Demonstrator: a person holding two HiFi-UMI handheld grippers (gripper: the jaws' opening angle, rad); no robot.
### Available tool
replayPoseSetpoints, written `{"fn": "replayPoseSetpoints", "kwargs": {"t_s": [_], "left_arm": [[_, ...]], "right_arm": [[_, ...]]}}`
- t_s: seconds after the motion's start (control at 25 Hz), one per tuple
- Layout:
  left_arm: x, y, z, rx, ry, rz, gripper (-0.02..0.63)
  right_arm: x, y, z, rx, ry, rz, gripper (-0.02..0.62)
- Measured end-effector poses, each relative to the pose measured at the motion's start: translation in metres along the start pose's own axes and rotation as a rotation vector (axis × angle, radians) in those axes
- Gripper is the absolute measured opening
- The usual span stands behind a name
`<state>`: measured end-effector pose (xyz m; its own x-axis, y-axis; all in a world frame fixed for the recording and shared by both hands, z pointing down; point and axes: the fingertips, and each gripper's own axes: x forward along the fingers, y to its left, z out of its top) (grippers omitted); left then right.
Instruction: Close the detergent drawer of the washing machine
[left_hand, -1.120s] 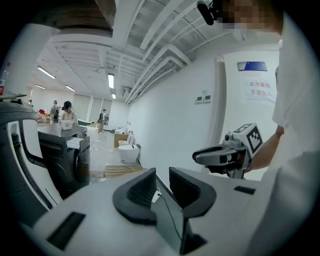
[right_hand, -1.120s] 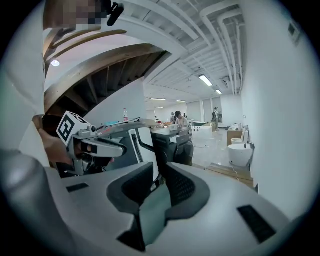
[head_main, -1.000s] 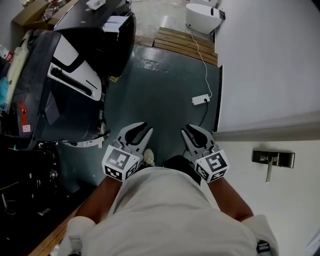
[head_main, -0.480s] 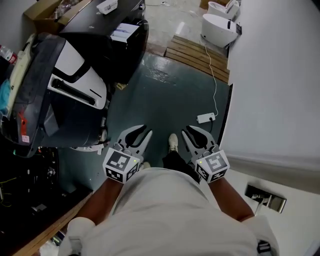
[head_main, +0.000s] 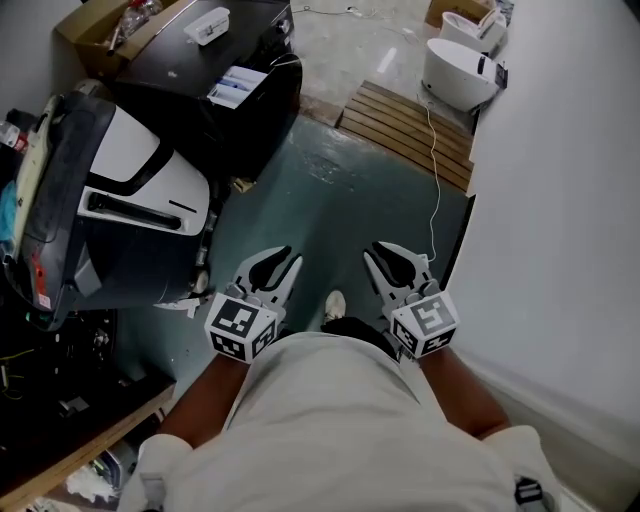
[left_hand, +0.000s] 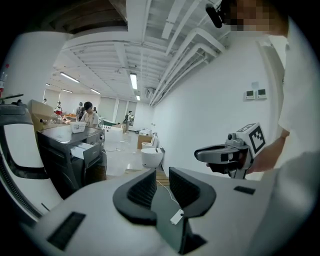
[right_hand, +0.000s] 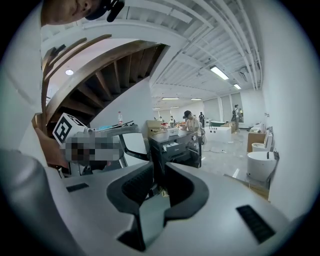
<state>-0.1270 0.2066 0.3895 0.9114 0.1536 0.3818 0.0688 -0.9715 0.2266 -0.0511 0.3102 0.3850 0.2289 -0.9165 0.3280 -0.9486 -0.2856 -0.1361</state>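
Your left tongs (head_main: 276, 266) and right tongs (head_main: 394, 262) are held side by side, low in front of your torso, above the green floor (head_main: 340, 210). On each, the jaws stand a narrow gap apart with nothing between them.

The black washing machine (head_main: 215, 75) stands ahead to your left, well apart from both tongs. Its detergent drawer (head_main: 238, 85) is pulled out at the top front.

A large dark-and-white appliance (head_main: 110, 205) lies tilted just left of the left tongs, nearer to you than the machine.

On the right, a white cable (head_main: 433, 180) crosses a wooden pallet (head_main: 410, 122) beside a white toilet bowl (head_main: 455, 72) and the white wall (head_main: 560, 200).
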Motion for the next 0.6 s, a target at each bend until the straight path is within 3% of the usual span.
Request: {"fn": "replayPoseSetpoints", "kwargs": {"t_s": [0.32, 0.6], "left_arm": [[0.065, -0.006, 0.024, -0.016, -0.005, 0.044, 0.077], [0.097, 0.031, 0.032, -0.048, -0.023, 0.11, 0.077]], "right_arm": [[0.012, -0.069, 0.006, 0.014, -0.001, 0.013, 0.072], [0.056, -0.097, 0.013, -0.005, 0.015, 0.045, 0.072]]}}
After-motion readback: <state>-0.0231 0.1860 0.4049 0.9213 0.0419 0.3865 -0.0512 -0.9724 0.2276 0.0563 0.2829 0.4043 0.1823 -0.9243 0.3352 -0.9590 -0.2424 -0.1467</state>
